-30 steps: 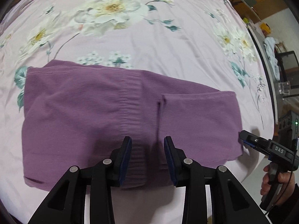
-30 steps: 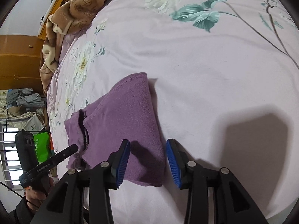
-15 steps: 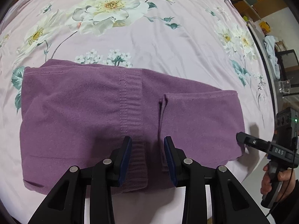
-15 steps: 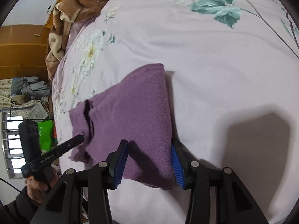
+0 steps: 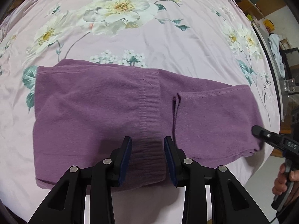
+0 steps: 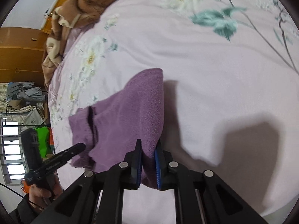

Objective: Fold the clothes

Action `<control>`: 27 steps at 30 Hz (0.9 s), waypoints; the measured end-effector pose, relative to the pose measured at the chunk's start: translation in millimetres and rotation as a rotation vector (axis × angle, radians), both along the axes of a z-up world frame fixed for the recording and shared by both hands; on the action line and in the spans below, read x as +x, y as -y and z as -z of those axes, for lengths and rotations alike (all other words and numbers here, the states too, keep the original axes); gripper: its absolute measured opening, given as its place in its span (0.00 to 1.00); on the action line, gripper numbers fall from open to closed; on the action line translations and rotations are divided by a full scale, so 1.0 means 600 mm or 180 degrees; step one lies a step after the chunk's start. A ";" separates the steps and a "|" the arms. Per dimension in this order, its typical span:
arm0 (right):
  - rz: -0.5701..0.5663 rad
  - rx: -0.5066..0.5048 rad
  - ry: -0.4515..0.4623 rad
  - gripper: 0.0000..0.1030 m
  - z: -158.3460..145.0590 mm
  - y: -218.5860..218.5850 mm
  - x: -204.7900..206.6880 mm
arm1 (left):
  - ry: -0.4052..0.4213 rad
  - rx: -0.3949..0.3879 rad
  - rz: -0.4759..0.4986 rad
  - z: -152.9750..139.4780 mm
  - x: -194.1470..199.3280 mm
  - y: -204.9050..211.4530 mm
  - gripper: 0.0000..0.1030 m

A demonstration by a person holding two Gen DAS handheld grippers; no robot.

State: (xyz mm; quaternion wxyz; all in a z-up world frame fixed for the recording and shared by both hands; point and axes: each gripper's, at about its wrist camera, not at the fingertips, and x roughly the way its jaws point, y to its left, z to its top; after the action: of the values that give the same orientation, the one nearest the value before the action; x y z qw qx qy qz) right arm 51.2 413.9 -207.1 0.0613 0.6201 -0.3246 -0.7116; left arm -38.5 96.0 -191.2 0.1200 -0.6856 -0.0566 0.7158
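A purple fleece garment (image 5: pixel 104 112) lies folded in a long band on the floral pink bedsheet (image 5: pixel 168 43). My left gripper (image 5: pixel 147 160) is open, its jaws either side of the ribbed band at the garment's near edge. My right gripper (image 6: pixel 148 166) is shut on the garment's right end (image 6: pixel 130 115) and lifts that corner off the sheet. The right gripper also shows in the left wrist view (image 5: pixel 269 138) at the garment's right end. The left gripper shows in the right wrist view (image 6: pixel 56 160) at the garment's far edge.
A brown blanket (image 6: pixel 78 9) is bunched at the head of the bed beside a wooden wardrobe (image 6: pixel 16 56). The bed's near edge runs just below both grippers. Clutter and a shelf (image 5: pixel 280 59) stand past the bed's right side.
My right gripper has closed on the garment's right end and raised it slightly. My left gripper has moved forward over the ribbed band and stays open.
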 end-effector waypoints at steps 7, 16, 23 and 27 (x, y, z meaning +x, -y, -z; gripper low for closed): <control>-0.0146 -0.0056 -0.0334 0.11 -0.087 0.064 -0.022 | -0.0058 0.0031 -0.0079 -0.014 -0.004 0.052 0.36; -0.0462 -0.0187 -0.0612 0.11 -0.158 0.214 -0.077 | -0.0141 0.0076 -0.0217 -0.034 -0.009 0.145 0.36; -0.0800 -0.0239 -0.0609 0.11 -0.152 0.352 -0.109 | -0.0154 0.0068 -0.0446 -0.037 -0.002 0.257 0.36; -0.1035 -0.0264 -0.0499 0.11 -0.117 0.440 -0.119 | -0.0134 0.0037 -0.0601 -0.028 0.002 0.324 0.36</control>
State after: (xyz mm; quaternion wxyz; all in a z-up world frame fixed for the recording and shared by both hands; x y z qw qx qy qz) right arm -20.0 150.2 -136.9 0.2262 0.6039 -0.2433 -0.7245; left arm -37.0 -98.4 -174.6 0.0572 -0.6613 -0.1227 0.7378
